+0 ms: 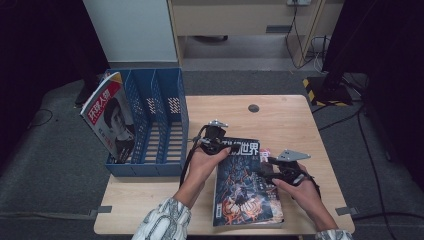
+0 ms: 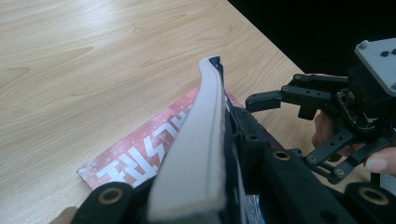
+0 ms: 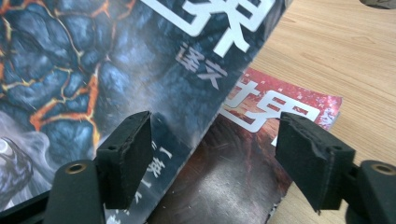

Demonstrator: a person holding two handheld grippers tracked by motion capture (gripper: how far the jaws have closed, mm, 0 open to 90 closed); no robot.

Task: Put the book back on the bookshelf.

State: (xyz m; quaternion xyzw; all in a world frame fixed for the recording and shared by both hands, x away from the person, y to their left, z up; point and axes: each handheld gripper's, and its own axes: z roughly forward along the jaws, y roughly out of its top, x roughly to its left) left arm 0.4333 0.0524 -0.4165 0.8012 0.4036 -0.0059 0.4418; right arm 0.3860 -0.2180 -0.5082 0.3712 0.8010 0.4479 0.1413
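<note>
High view: two magazines lie stacked on the wooden table (image 1: 280,115), just right of the blue file rack (image 1: 155,125). The dark lava-cover magazine (image 1: 245,185) is on top, its near edge at the table's front edge; the red magazine (image 1: 263,152) peeks out at its right side. Bare wood lies open beyond and right of the stack. A third magazine (image 1: 107,117) leans in the rack's left slot. My left gripper (image 1: 214,145) sits at the top magazine's far left corner, my right gripper (image 1: 272,167) at its right edge.

Left gripper view: my fingers (image 2: 261,154) are clenched on the top magazine's lifted page block (image 2: 198,154), which curves up off the red one (image 2: 140,154).

Right gripper view: my pads (image 3: 130,149) stand wide apart, released, straddling the top magazine's edge (image 3: 140,70) above the red cover (image 3: 275,112).
</note>
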